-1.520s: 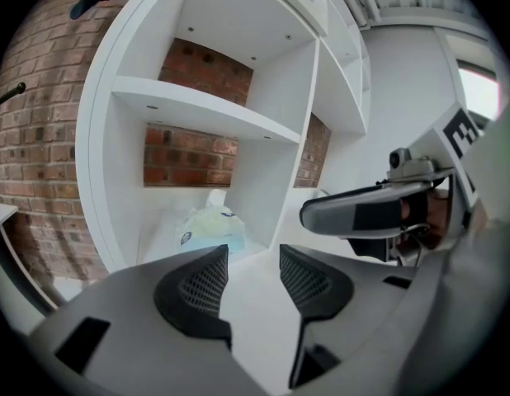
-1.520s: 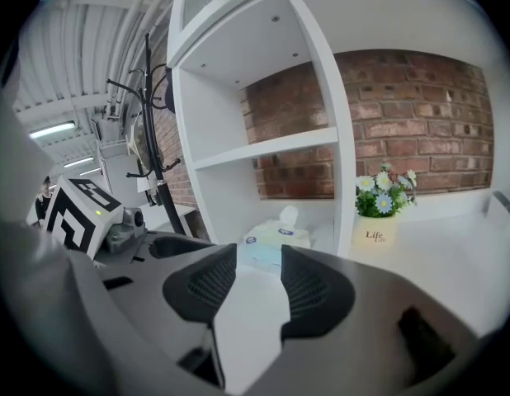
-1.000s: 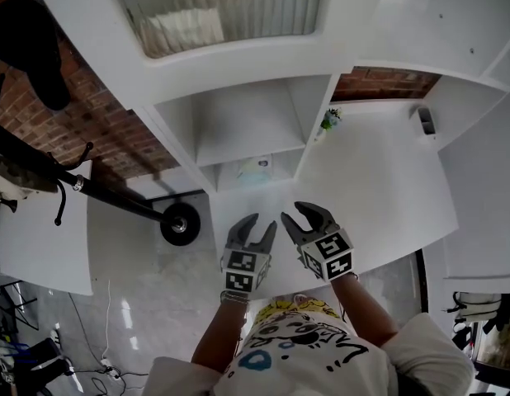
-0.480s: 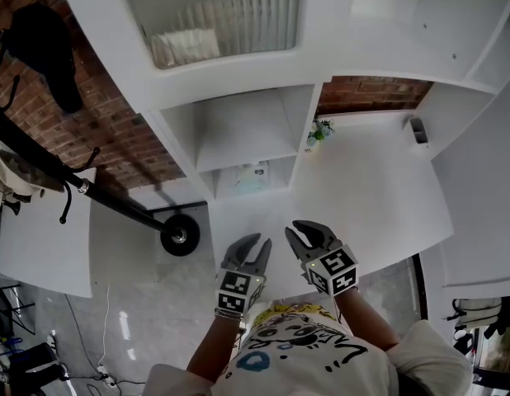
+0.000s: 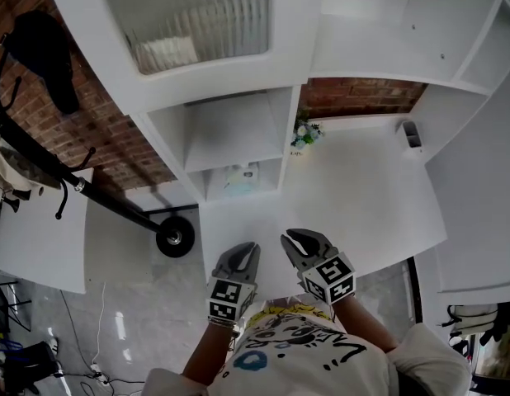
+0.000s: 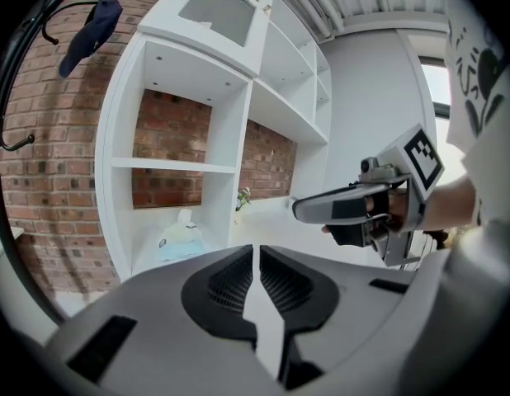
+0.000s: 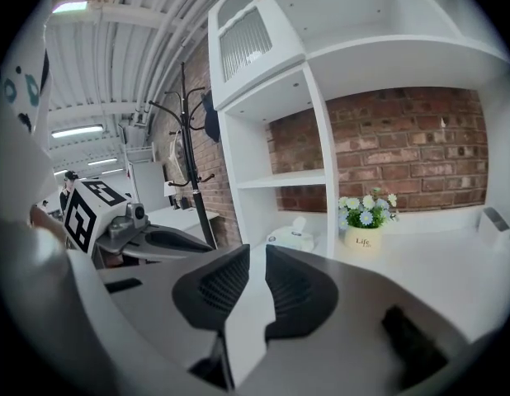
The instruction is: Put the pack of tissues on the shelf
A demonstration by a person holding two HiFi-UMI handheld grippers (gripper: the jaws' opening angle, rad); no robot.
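Observation:
The pack of tissues (image 5: 238,178) lies in the lowest compartment of the white shelf unit (image 5: 235,130), pale blue and white; it also shows as the pack (image 6: 179,236) and the pack (image 7: 295,235). Both grippers hang well back from it, close to my body and side by side. My left gripper (image 5: 243,255) (image 6: 256,256) has just been closing and its jaws now meet, with nothing between them. My right gripper (image 5: 297,242) (image 7: 257,258) has also been closing; a narrow gap remains between its jaws and it is empty.
A small pot of flowers (image 5: 303,134) stands on the white desk (image 5: 370,196) beside the shelf unit. A grey box (image 5: 409,133) sits at the desk's far end. A coat stand's black base (image 5: 174,238) rests on the floor at the left.
Both grippers have drawn back from the shelf toward my body. Their jaws went from wide open to nearly together. The tissue pack stays on the shelf.

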